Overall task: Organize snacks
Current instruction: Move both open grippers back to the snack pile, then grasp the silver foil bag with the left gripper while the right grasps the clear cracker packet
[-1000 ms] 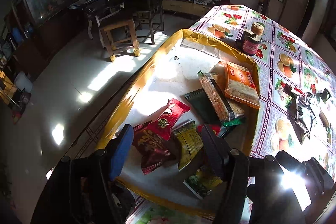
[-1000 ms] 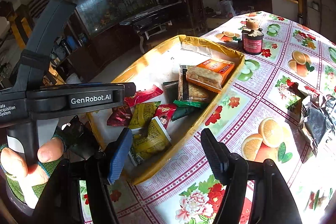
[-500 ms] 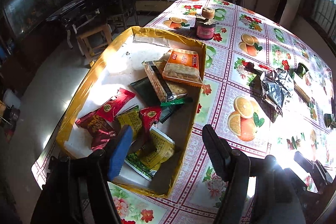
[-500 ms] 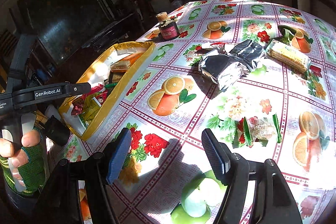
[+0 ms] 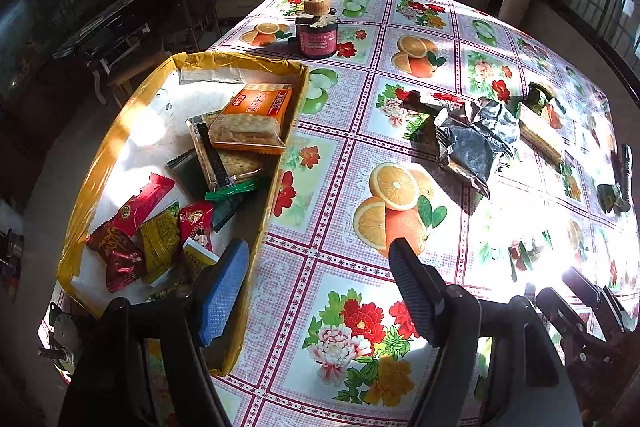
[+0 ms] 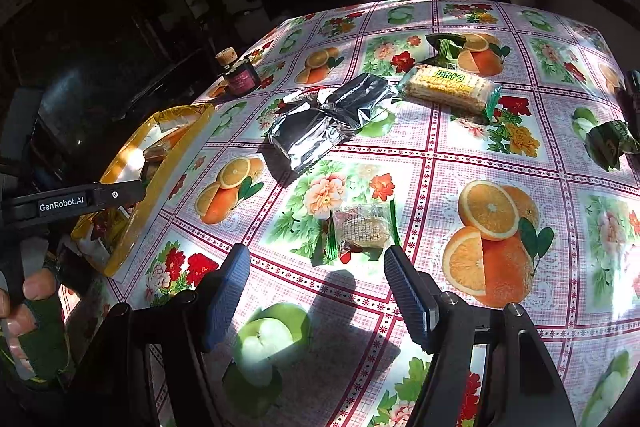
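Note:
A yellow tray (image 5: 100, 155) at the table's left edge holds several snack packets, among them an orange biscuit pack (image 5: 256, 119) and red candy wrappers (image 5: 136, 207). My left gripper (image 5: 320, 291) is open and empty, just right of the tray's near corner. My right gripper (image 6: 316, 291) is open and empty, just short of a small clear-wrapped cake with green ends (image 6: 360, 229). A silver foil bag (image 6: 332, 119), a yellow wafer pack (image 6: 448, 87) and a green wrapped snack (image 6: 608, 143) lie on the floral tablecloth. The tray also shows in the right wrist view (image 6: 168, 183).
A dark red jar with a cork lid (image 5: 316, 31) stands beyond the tray. A black pen-like object (image 5: 624, 179) lies at the right edge. A chair and dark furniture stand off the table to the left. The person's gloved left hand (image 6: 28, 307) holds the other gripper.
Both grippers have swung right, away from the tray and over the tablecloth. The right gripper now faces the small green-ended cake. Both stay open.

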Tool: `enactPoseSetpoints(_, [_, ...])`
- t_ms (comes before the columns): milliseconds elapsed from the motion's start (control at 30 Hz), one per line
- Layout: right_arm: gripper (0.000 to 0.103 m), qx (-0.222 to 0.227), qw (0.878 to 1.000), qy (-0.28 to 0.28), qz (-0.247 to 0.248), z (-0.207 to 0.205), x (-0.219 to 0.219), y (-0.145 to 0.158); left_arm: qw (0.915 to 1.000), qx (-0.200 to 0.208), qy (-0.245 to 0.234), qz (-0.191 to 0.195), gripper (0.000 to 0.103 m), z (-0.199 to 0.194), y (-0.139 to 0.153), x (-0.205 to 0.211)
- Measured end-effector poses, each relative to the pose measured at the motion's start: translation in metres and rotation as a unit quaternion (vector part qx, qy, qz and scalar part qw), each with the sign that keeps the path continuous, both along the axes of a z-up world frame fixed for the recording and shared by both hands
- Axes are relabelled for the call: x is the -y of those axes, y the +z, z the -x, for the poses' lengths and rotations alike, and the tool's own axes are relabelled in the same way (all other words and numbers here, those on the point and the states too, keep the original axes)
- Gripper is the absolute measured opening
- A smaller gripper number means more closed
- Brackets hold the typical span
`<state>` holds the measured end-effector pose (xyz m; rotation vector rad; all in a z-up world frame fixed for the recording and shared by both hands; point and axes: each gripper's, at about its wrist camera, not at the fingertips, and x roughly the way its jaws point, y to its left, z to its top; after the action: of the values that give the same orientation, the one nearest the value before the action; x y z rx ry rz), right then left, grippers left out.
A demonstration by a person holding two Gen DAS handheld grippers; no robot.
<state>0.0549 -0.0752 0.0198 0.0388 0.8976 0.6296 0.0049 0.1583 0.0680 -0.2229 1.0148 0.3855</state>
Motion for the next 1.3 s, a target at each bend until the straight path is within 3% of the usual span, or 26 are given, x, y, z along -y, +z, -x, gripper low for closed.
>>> enactPoseSetpoints(233, [0.078, 0.019, 0.998, -0.009, 0.065, -0.015, -0.01, -0.006, 0.9987, -0.002, -0.038, 0.035, 0.08, -0.04, -0.008, 0.023])
enactPoseSetpoints(367, [0.078, 0.011, 0.997, -0.011, 0.072, -0.027, -0.013, -0.011, 0.9968, -0.008, -0.06, 0.052, 0.081, -0.074, -0.017, 0.039])
enactPoseSetpoints(667, [0.078, 0.001, 0.998, -0.001, 0.07, -0.042, -0.018, -0.013, 0.9952, -0.042, -0.064, 0.061, 0.082, -0.139, -0.051, 0.063])
enactPoseSetpoints(1000, [0.078, 0.006, 0.997, 0.009, 0.083, -0.044, -0.021, -0.02, 0.9955, -0.043, -0.077, 0.035, 0.086, -0.162, -0.064, 0.079])
enactPoseSetpoints(1067, [0.074, 0.014, 0.995, 0.009, 0.096, -0.044, -0.023, -0.02, 0.9956, -0.039, -0.079, 0.033, 0.084, -0.162, -0.063, 0.078])
enactPoseSetpoints(1100, [0.066, 0.018, 0.995, 0.01, 0.1, -0.044, -0.024, -0.02, 0.9957, -0.034, -0.08, 0.031, 0.077, -0.161, -0.062, 0.078])
enactPoseSetpoints(1133, [0.052, 0.019, 0.995, 0.011, 0.1, -0.043, -0.024, -0.019, 0.996, -0.031, -0.079, 0.027, 0.073, -0.16, -0.06, 0.078])
enactPoseSetpoints(1167, [0.045, 0.019, 0.995, 0.013, 0.098, -0.043, -0.023, -0.019, 0.9959, -0.032, -0.079, 0.03, 0.072, -0.159, -0.059, 0.075])
enactPoseSetpoints(1300, [0.043, 0.018, 0.996, 0.015, 0.09, -0.039, -0.02, -0.017, 0.9963, -0.032, -0.076, 0.025, 0.065, -0.154, -0.056, 0.069])
